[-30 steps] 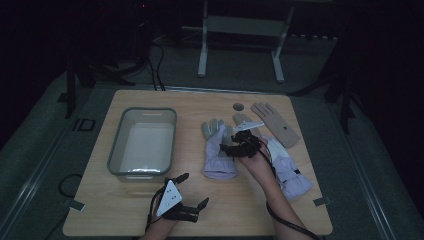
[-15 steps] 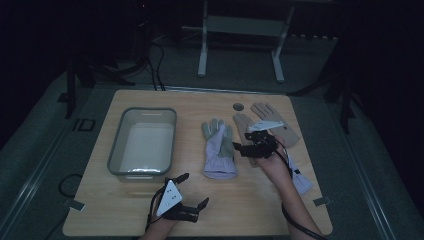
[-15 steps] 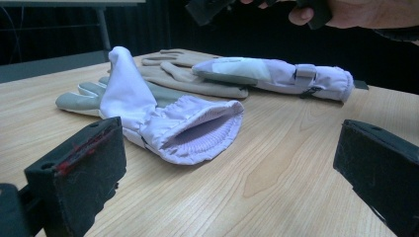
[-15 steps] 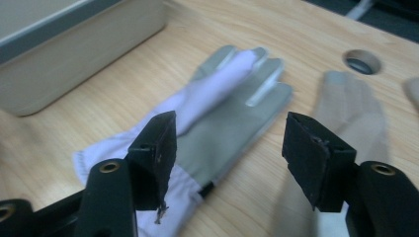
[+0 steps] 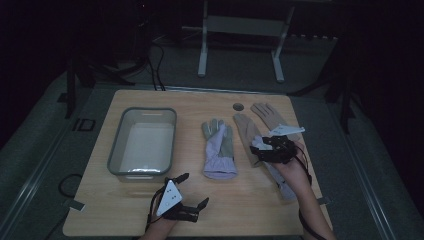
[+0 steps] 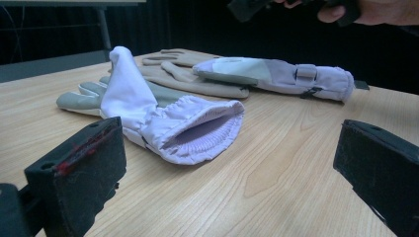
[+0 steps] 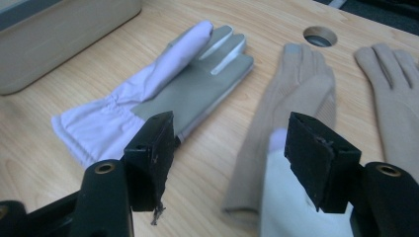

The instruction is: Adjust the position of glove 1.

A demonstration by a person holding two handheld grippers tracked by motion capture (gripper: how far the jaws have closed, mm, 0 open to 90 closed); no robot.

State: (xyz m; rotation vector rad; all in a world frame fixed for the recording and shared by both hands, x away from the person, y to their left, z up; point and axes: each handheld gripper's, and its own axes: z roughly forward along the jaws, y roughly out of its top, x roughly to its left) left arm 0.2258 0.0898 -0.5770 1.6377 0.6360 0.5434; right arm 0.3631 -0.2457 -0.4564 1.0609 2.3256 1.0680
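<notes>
**Entry: right-hand lilac glove, pick not yet made**

Moved since the earlier frames: the right gripper (image 5: 264, 148) has left the middle lilac glove (image 5: 219, 150). It has crossed to the right and now hangs over the second lilac glove (image 6: 276, 74). The left gripper (image 5: 195, 189) has not shifted from the near edge of the table (image 5: 250, 210).

- Item in hand: second lilac glove. It lies partly across the nearer tan glove (image 5: 246, 131), cuff toward me, directly under the right gripper.
- Right gripper: jaws parted about a glove's width, with nothing between the pads. I see pale fabric below them in the right gripper view, untouched.
- Left gripper: jaws spread wide and empty, pointing at the open cuff of the middle lilac glove.
- Also present: the farther tan glove (image 5: 270, 114), the grey tub (image 5: 116, 145) at the left and a round hole (image 5: 238, 106) in the tabletop.

Risks I judge from here:

1. Double pick. The lilac glove overlaps the tan one, so a deep bite could pinch both layers and drag the tan glove along.
2. Shallow pinch. Thin, limp fabric may slip out of the pads if I catch only a fold.
3. Snag in transit. A carry toward the tub passes over the middle glove, and a dangling cuff could sweep it out of place.
</notes>
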